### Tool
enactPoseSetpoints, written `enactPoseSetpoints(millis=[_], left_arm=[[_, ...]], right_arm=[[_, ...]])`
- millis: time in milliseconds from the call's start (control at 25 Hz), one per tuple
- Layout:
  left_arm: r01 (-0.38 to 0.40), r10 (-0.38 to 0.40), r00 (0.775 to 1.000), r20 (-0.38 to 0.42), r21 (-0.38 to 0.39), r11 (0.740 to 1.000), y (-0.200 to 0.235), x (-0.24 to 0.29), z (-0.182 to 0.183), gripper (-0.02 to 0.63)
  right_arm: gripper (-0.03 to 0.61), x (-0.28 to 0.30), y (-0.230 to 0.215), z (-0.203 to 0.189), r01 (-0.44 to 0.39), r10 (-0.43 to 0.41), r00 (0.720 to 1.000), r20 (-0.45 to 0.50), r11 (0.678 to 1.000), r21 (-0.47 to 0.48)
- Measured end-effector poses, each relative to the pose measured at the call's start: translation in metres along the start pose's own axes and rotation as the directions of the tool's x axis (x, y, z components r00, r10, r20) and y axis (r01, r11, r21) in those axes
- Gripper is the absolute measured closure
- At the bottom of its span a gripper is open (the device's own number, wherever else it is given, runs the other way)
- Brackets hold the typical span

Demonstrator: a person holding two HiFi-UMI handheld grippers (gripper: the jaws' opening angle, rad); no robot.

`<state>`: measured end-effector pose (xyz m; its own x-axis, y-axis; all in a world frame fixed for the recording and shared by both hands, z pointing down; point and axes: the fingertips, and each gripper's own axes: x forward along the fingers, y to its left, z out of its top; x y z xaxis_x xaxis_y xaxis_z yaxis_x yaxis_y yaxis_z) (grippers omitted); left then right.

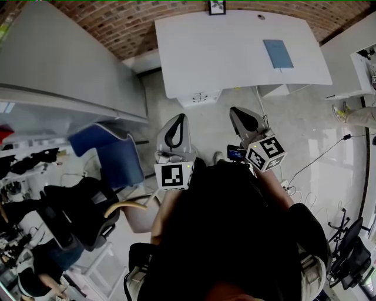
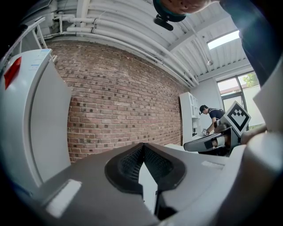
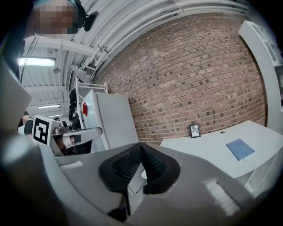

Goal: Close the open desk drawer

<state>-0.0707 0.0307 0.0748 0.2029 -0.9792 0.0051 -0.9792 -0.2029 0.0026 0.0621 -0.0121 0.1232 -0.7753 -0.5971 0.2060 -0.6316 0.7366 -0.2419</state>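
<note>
The desk drawer [image 1: 200, 97] is a white box jutting out from under the near edge of the white worktop [image 1: 223, 64], towards its left end. It stands well apart from both grippers, across a stretch of pale floor. A few small dark marks show on it, but what lies inside is too small to tell. On the worktop lies a blue notebook [image 1: 278, 53] near the right end, and a small framed picture [image 1: 217, 7] stands at the back against the brick wall [image 1: 117, 23].

The left gripper [image 1: 179, 120] is held out in front of the person and points toward the desk. In the left gripper view its jaws are pressed together at the tips, with nothing between them and nothing touching them. The right gripper [image 1: 238, 114] is just beside it and points the same way. In the right gripper view its jaws are also closed on each other and hold nothing; the worktop, notebook and picture lie beyond them. A blue chair [image 1: 117, 156] stands to the left of the left gripper.
</note>
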Motion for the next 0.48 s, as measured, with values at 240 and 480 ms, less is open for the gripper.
enactPoseSetpoints(millis=[240,480], left_arm=[[-0.004,0.004,1.000,-0.005,-0.006,1.000,0.0029,-0.0002,-0.0015,0.597],[-0.002,0.002,1.000,-0.001,0.005,1.000,0.0061,0.0004,-0.0015,0.597]], right_arm=[[0.577,0.0023,0.0015,-0.0034,-0.003,0.003,1.000,-0.006,1.000,0.009],[0.577,0.0059,-0.0018,-0.0063,0.009,-0.009,1.000,-0.008,1.000,0.010]])
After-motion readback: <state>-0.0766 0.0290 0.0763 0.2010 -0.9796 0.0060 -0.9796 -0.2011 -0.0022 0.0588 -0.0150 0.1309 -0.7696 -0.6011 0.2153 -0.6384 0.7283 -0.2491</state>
